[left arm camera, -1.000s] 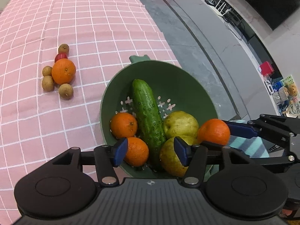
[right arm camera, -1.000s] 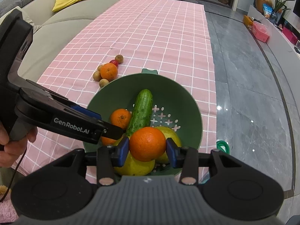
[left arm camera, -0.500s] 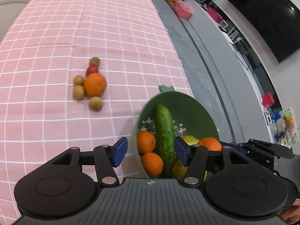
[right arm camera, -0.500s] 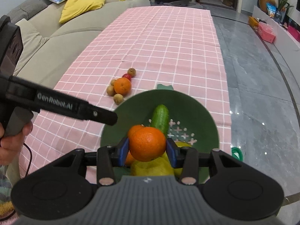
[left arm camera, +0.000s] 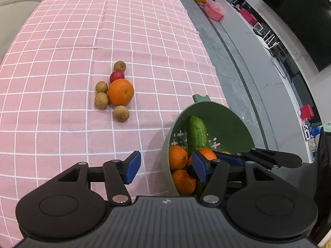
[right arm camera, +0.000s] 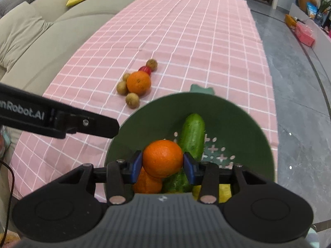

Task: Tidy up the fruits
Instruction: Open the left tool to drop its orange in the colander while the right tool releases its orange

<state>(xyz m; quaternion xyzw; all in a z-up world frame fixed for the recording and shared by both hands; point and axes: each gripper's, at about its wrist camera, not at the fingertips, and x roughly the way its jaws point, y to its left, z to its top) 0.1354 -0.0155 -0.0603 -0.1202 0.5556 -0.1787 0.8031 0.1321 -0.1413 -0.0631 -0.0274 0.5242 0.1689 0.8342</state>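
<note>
Gripping one orange [right arm camera: 162, 158] above the green colander [right arm camera: 256, 128], the right gripper [right arm camera: 162, 165] works — left gripper [left arm camera: 164, 166] half-open, empty — several fruits await sorting.

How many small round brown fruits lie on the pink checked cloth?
4, all beside the large orange: one farthest, past the red fruit; two touching at its left; one nearest. None looks hidden.

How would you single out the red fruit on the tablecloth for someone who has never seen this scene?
On the pink checked tablecloth, beyond the green colander, lies a small cluster of fruit around one big orange. The red fruit touches that orange's far side, just before the farthest brown fruit. It is the only red piece.
</note>
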